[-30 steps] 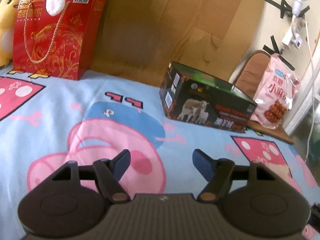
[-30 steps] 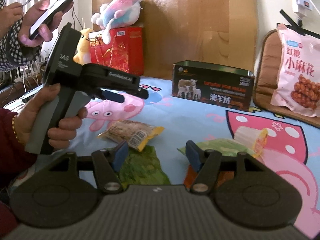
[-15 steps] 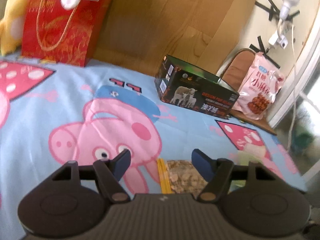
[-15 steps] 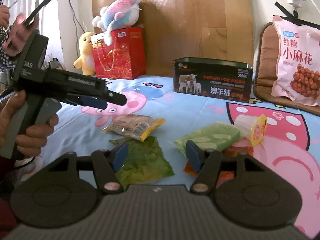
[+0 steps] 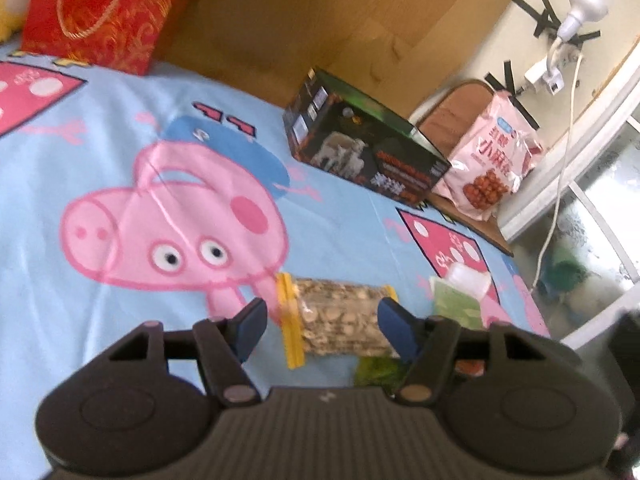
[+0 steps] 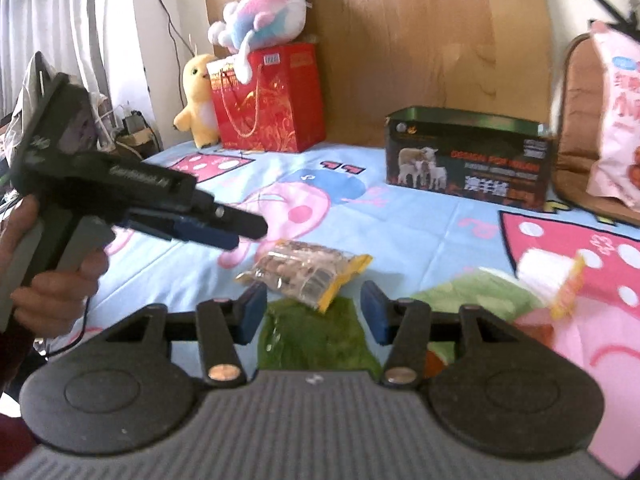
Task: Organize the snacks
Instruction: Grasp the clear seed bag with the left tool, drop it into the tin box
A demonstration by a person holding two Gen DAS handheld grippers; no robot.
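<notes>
Snack packet (image 5: 340,320) lies between the left claw's (image 5: 320,326) parted, closing jaws, apparently untouched.

We hold our left gripper (image 5: 320,322) and right gripper (image 6: 312,312) tilted downward, jaws apart and just closing, gripping nothing.

"DESIGN FOR" on dark tin box (image 6: 468,160), "小麻" on pink bag (image 5: 490,160)

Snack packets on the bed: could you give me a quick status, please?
Left hand-held gripper and right hand-held gripper open, jaws just narrowing. Left lined up on yellow-edged snack packet, not gripped. Nothing blocking.
</notes>
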